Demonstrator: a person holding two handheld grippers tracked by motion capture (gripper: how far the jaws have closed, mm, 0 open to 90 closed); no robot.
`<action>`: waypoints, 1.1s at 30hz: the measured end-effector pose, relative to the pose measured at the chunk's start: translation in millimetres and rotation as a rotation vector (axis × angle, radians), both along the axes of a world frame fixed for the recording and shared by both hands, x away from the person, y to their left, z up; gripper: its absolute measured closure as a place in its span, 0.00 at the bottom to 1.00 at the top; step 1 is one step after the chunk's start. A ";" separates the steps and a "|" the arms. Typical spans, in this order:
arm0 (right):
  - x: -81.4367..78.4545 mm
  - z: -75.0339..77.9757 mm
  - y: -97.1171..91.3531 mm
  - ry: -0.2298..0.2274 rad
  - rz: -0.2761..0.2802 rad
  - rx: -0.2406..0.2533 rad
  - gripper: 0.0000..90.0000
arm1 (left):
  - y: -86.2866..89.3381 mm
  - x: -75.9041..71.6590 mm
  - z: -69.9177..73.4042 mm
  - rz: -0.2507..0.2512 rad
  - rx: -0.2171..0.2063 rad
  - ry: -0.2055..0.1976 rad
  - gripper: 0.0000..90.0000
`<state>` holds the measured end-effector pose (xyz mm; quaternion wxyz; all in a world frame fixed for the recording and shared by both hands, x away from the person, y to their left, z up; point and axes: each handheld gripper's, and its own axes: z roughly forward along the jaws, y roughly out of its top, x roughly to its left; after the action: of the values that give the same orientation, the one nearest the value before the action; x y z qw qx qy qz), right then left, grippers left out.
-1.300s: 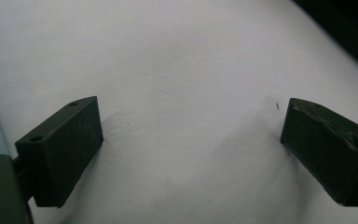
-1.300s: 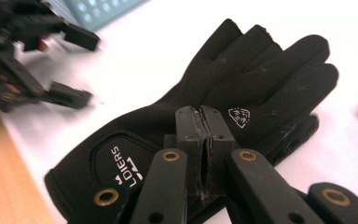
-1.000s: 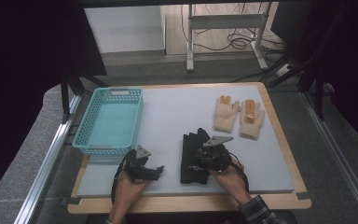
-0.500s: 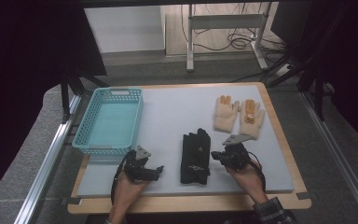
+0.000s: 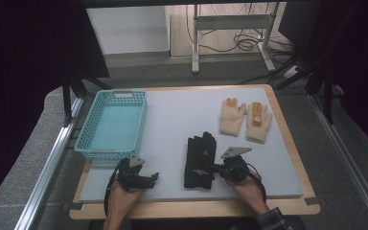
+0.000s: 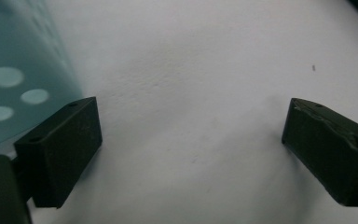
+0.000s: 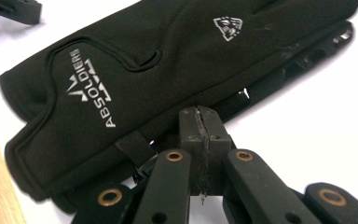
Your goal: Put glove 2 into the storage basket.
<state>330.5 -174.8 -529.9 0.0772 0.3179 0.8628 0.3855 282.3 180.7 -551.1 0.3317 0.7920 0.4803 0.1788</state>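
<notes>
Basket (image 5: 112, 125): turquoise, at about ten o'clock on the worktop (image 5: 172, 115), its left wall along the worktop's left edge; in the left gripper view only a blurred teal wall with pale holes comes in at the left.
Left claw (image 5: 154, 177): at about seven o'clock, lying low near the front edge, just in front of the basket's near corner; its jaws stand spread wide over bare white surface with nothing between them.
Open room, left: a bare strip runs between the left claw and the black gloves.
Black gloves (image 5: 200, 154): a stacked pair at about six o'clock, fingers pointing away from the person; the lower glove is mostly hidden under the upper one, only its edge peeking out in the right gripper view.
Right claw (image 5: 216, 168): at about five o'clock, its jaws pressed together tip to tip against the right edge of the black gloves near the cuff; whether any fabric is pinched I cannot tell, the contact is hidden behind the jaws.
Cream gloves (image 5: 245, 118): a pair lying flat side by side at about two o'clock, well apart from the black pair, near the right edge.
Open room, middle: the centre and far middle of the worktop are bare.
</notes>
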 end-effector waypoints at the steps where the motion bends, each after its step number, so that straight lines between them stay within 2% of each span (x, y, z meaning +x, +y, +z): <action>1: 0.1 -0.6 2.9 0.000 0.004 0.004 0.98 | 0.8 0.4 -0.4 -0.002 -0.002 -0.001 0.04; 7: 1.3 -3.3 22.3 -0.008 0.037 0.014 0.97 | -0.1 -1.2 -1.0 -0.042 0.026 -0.047 0.05; 12: 2.9 -4.2 37.6 -0.021 0.054 0.009 0.94 | 2.4 1.1 -1.6 -0.048 -0.003 -0.021 0.06; 19: 4.8 -6.0 53.6 -0.050 0.076 -0.002 0.93 | 3.6 1.3 -3.3 -0.044 -0.022 -0.024 0.06; 22: 4.3 -5.7 51.9 -0.043 0.080 0.003 0.91 | 3.9 1.1 -3.7 -0.041 -0.026 -0.024 0.06; 26: 2.8 -2.3 45.8 -0.059 0.075 -0.013 0.85 | 3.8 0.9 -4.1 -0.039 -0.029 -0.026 0.06; 33: 5.1 7.5 20.0 -0.099 0.011 -0.007 0.77 | 3.9 1.0 -4.2 -0.040 -0.030 -0.026 0.06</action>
<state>335.6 -154.8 -522.4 0.1188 0.2937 0.8610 0.3979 283.3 184.6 -555.3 0.3531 0.7940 0.4628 0.1752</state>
